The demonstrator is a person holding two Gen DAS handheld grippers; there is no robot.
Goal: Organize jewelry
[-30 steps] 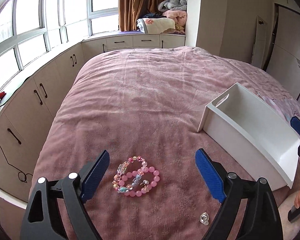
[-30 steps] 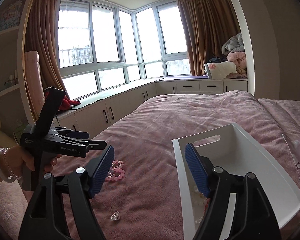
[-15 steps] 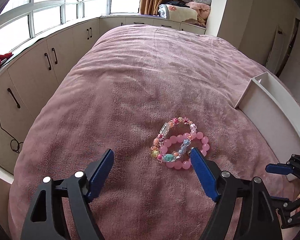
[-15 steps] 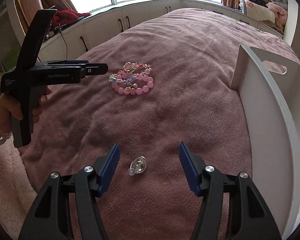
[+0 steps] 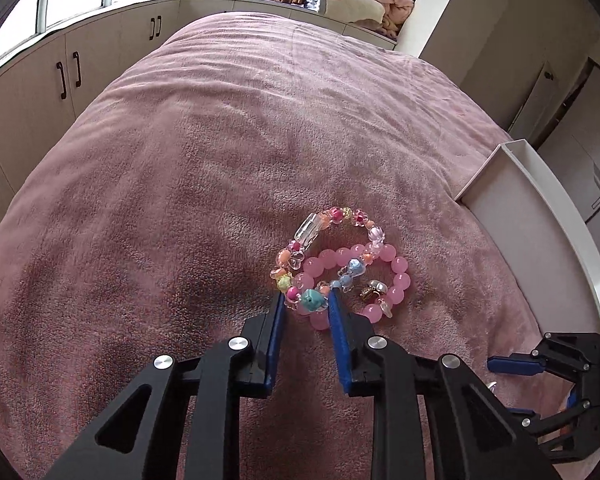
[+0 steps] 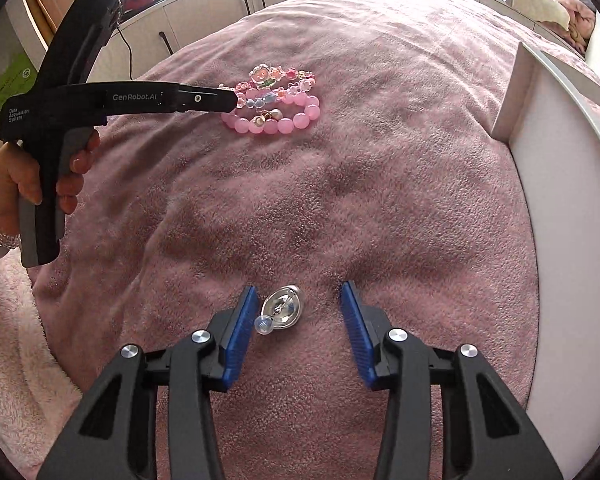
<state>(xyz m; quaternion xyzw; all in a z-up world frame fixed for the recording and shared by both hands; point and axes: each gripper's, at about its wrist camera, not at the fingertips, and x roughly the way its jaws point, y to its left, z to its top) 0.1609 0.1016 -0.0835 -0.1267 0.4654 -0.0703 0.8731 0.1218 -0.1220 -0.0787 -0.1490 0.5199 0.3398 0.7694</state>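
Two bead bracelets lie overlapped on the pink bedspread: a multicolour charm bracelet (image 5: 324,240) and a pink bead bracelet (image 5: 396,276). My left gripper (image 5: 305,300) has closed around the near edge of the pile, its blue pads on either side of a turquoise bead (image 5: 313,299). In the right wrist view the bracelets (image 6: 276,104) sit at the left gripper's tip. My right gripper (image 6: 298,300) is open, low over the bed, with a small clear and silver ring (image 6: 282,309) between its fingers, nearer the left pad.
A white open box (image 6: 560,208) stands on the bed to the right, also in the left wrist view (image 5: 540,216). White cabinets (image 5: 68,68) run along the bed's left side under windows. A fluffy pink rug (image 6: 8,340) lies at the lower left.
My left gripper moved in onto the bracelets and its jaws narrowed around the near beads. My right gripper dropped closer to the ring and its jaws narrowed slightly.
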